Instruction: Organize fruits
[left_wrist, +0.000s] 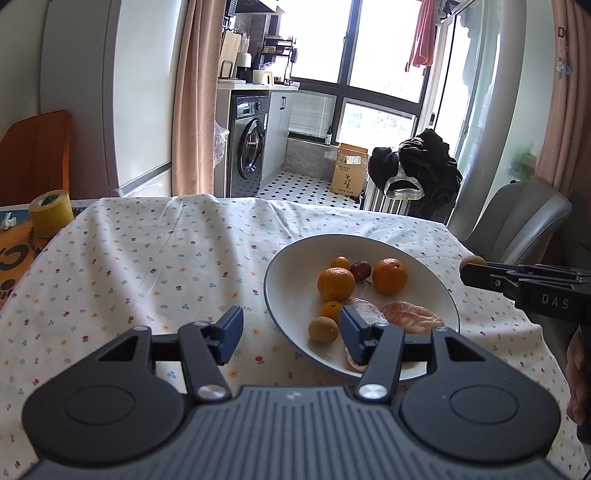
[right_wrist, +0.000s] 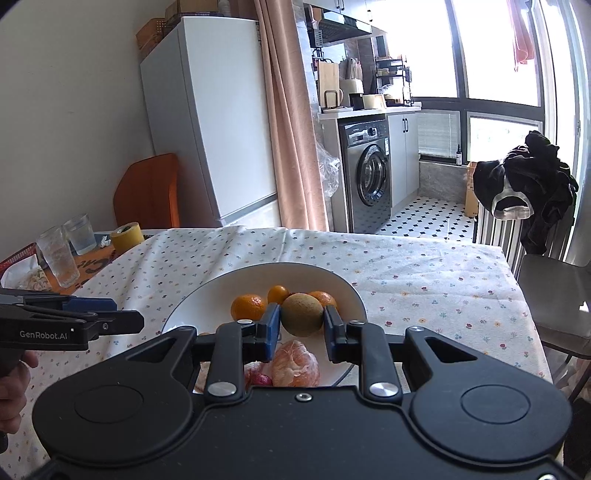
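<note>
here right tongs (right_wrist: 301, 325) clamp a brown fruit (right_wrist: 302, 314) above the plate (right_wrist: 192, 295); left tongs (left_wrist: 291, 332) gape apart.

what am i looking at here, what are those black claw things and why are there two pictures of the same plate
They are hand-held grippers, one in each of a person's hands, each with a camera looking along its two fingers. So each picture is one gripper's own view.

The left gripper is open and empty, low at the near edge of the white plate on the flowered tablecloth. The right gripper is shut on a brownish-green round fruit above the plate. On the plate lie oranges and peeled citrus segments.
</note>
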